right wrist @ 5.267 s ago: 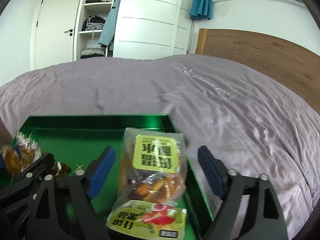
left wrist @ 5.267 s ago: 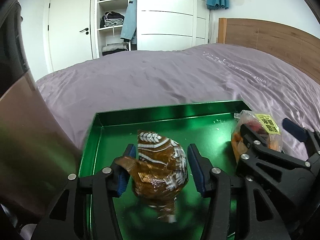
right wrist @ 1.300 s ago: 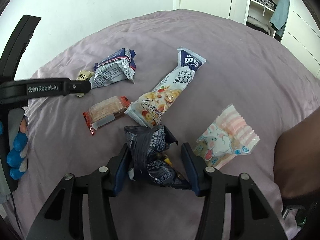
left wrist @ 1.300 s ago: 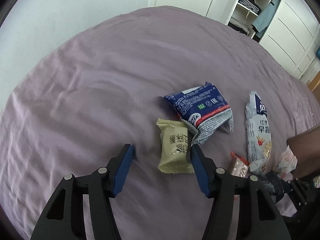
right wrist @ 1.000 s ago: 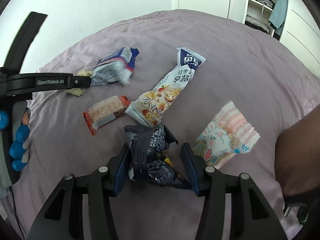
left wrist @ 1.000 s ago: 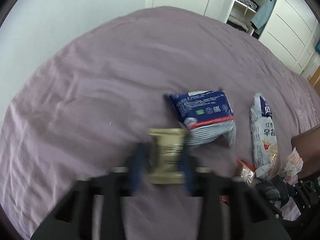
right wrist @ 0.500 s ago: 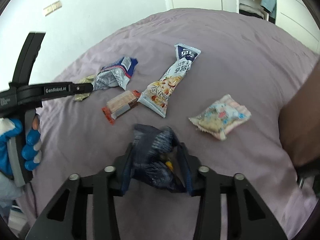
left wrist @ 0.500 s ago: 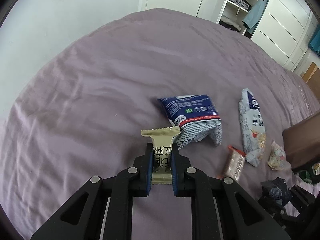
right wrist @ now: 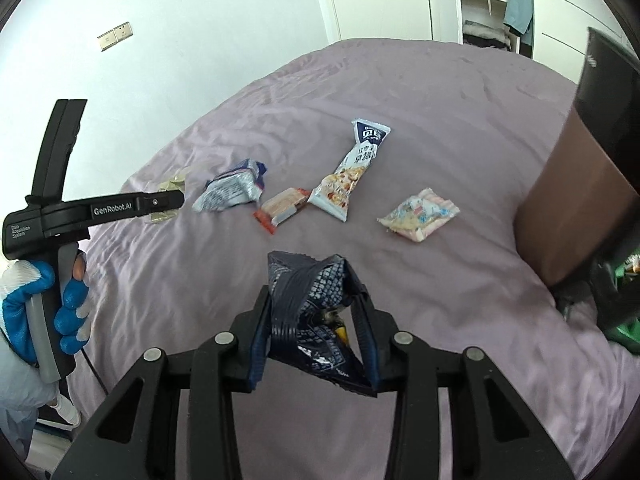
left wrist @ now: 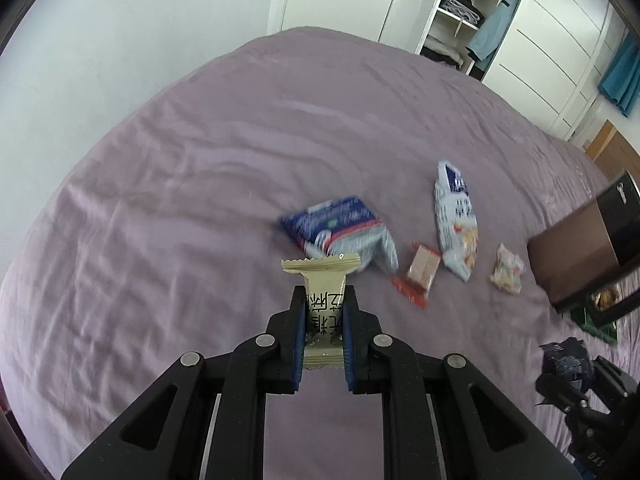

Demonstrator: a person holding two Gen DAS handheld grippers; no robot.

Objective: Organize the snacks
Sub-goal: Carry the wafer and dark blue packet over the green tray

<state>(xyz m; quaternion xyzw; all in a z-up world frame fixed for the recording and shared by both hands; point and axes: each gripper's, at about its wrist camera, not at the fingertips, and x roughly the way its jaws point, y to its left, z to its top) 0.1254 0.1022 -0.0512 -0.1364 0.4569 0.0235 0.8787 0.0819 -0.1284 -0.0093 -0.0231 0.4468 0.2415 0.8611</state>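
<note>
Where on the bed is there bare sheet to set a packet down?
Bare bedspread stretches left of the blue packet toward the wall, and between the grippers and the packets. Crowded: the row from blue packet through red-ended bar and long white packet to pink packet.

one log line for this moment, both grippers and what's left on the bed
left gripper: shut on beige packet | right gripper: shut on dark blue bag | both packets off the bed | loose on bed: four snacks
</note>
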